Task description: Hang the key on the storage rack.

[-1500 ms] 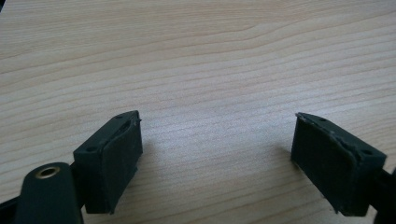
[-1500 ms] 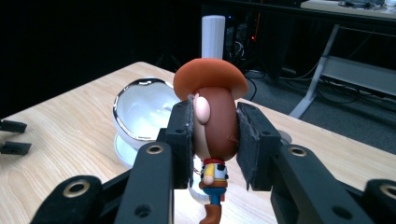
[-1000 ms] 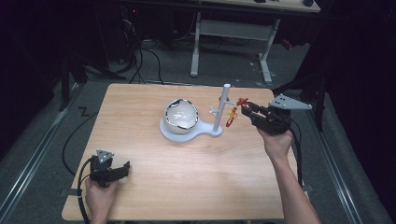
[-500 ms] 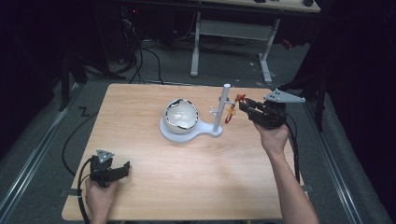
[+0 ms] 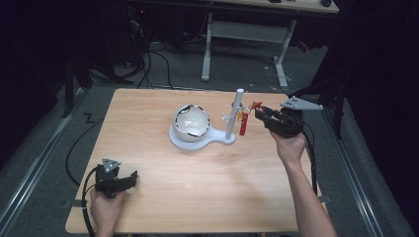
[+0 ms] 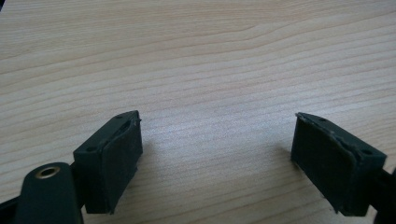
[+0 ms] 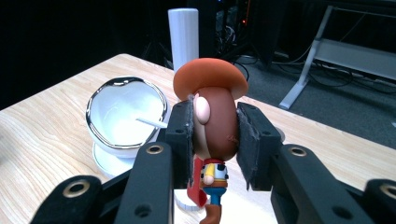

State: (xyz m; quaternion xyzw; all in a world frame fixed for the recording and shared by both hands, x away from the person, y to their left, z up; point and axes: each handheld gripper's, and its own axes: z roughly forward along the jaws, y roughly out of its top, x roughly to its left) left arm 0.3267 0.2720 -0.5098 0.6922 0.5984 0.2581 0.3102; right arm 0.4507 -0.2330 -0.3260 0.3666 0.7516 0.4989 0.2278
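Right gripper (image 7: 212, 140) is clamped on a small cowboy figurine (image 7: 212, 121), pads squeezing both sides of its brown head just under the orange hat brim; body and boots dangle free below the jaws. In the high view the right gripper (image 5: 262, 114) holds the figurine (image 5: 243, 121) in the air just ahead of its jaws, close beside the white post (image 5: 235, 114) of a stand whose base (image 5: 207, 140) also carries a white bowl (image 5: 191, 121) with a silvery rim. From the gripper, post is straight ahead behind the hat, bowl ahead and to the left. Judgement: figurine looks like hard moulded plastic, light, stiff, smooth-skinned; rounded head could slip or swivel between pads if grip eases, and hanging body may swing. Head is the broadest, firmest place to hold; thin legs and red scarf are poor choices. A thin loop or hanger may be attached, but too small to tell. Left gripper (image 6: 217, 154) sits low over bare table (image 6: 210, 60), jaws spread wide, nothing between them; in the high view it (image 5: 129, 178) rests near the person's edge, well apart from the stand.
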